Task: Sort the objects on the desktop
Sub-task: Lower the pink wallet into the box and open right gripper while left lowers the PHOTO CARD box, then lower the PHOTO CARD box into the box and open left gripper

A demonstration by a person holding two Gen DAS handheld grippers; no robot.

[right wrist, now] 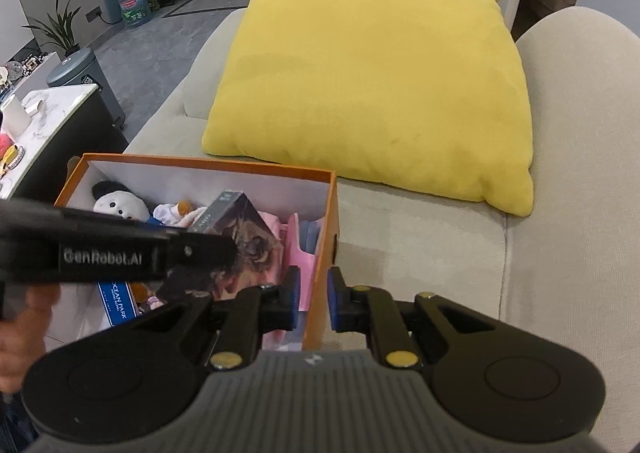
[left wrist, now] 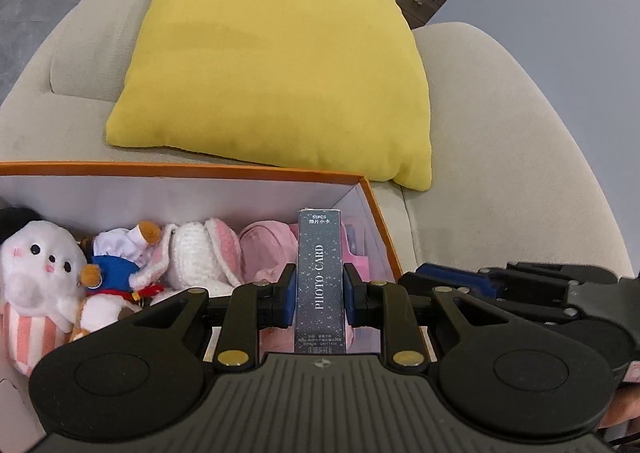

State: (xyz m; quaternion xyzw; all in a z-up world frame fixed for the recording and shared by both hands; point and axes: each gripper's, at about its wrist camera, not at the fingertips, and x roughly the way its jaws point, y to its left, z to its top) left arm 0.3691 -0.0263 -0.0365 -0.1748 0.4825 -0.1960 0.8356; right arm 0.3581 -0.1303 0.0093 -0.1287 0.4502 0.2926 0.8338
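My left gripper [left wrist: 320, 293] is shut on a dark, speckled box marked PHOTO CARD [left wrist: 320, 273], holding it upright over the right end of the orange storage box [left wrist: 180, 169]. From the right wrist view the card box [right wrist: 248, 237] hangs inside the orange box [right wrist: 208, 161], below the left gripper's black finger [right wrist: 180, 253]. My right gripper [right wrist: 314, 293] straddles the orange box's right wall, one blue pad inside and one outside, closed onto it. Plush toys fill the box: a white bunny [left wrist: 36, 269], a blue-dressed duck [left wrist: 116, 265] and pink pieces [left wrist: 264, 249].
The orange box rests on a beige sofa [right wrist: 420, 253] with a large yellow cushion [right wrist: 372, 85] just behind it. A marble-topped side table [right wrist: 48, 121] with small items stands to the left, and a grey bin [right wrist: 86, 73] beyond it. A person's hand [right wrist: 20, 333] shows at the left edge.
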